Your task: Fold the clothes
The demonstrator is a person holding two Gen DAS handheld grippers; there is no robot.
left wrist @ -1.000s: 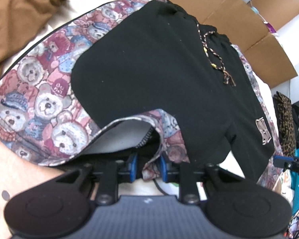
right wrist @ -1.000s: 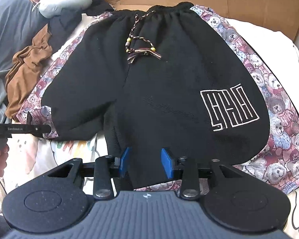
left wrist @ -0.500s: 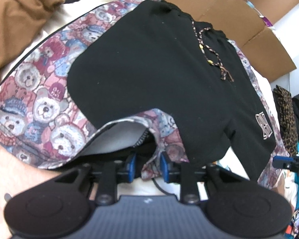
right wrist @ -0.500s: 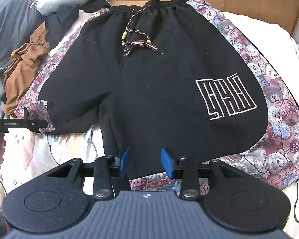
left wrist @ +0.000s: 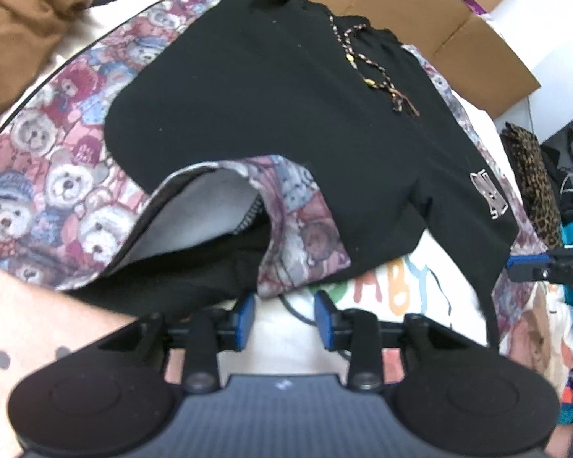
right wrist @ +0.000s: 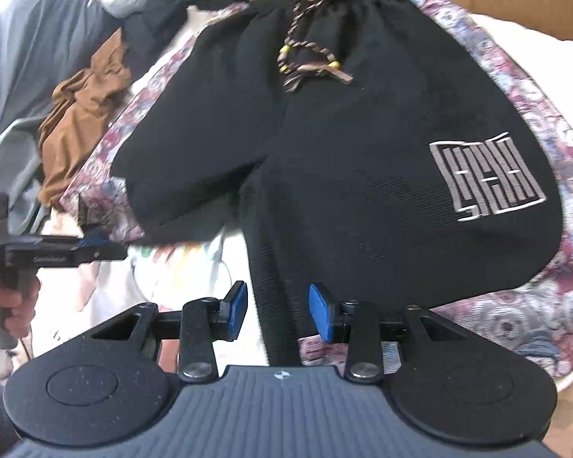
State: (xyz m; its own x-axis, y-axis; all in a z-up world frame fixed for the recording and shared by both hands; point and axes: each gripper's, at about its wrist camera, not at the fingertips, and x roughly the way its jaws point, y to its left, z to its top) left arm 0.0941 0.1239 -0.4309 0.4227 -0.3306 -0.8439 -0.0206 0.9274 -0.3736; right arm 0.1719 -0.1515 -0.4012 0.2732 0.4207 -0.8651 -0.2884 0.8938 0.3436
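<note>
The black shorts with teddy-bear side panels lie spread flat on a bed, waistband toward the far edge by a cardboard box, leg hems toward the near edge. A braided drawstring rests on the front below the waistband.

The left gripper hovers at one leg hem; its fingers are opening, and the turned-up hem sits just beyond the pads, no longer pinched.

The right gripper has its fingers partway apart around the other leg's hem; cloth lies between them, though the pads do not press it.

A brown garment is heaped near the left edge.
</note>
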